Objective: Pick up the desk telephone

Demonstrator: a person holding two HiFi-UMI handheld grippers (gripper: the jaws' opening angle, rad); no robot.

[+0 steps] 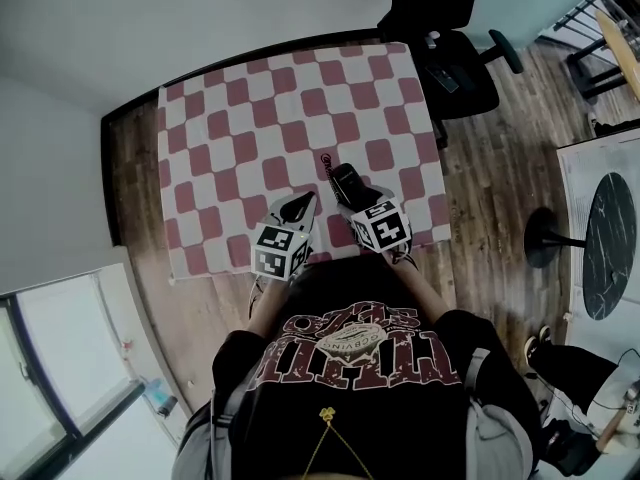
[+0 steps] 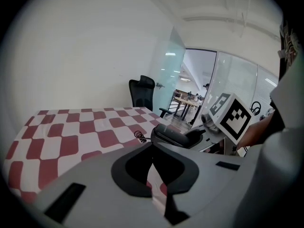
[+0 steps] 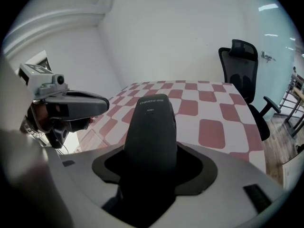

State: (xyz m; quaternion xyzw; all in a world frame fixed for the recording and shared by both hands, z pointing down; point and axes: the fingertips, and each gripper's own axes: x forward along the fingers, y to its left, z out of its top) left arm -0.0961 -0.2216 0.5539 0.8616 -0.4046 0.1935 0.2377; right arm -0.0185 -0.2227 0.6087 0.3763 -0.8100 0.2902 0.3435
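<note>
1. The right gripper has its jaws spread wide around a black desk telephone and pinches it by the near end. The far end of the body sticks out past the jaws.
2. The telephone sits over the near edge of the surface, right of the middle. That surface is covered by a red-and-white checked cloth. A coiled cord comes off the telephone's far end and lies on the cloth. Whether the telephone's body is clear of the cloth I cannot tell.
3. The left gripper is just left of the telephone, close to it but apart. Its jaws are pressed together at the tips with nothing between them, and only a thin sliver of cloth shows through the slit behind.
4. Both grippers point away from the person and downward, side by side. Their marker cubes, the left cube and the right cube, sit near the surface's near edge.
5. A black office chair stands on the wooden floor at the far right corner of the surface.
</note>
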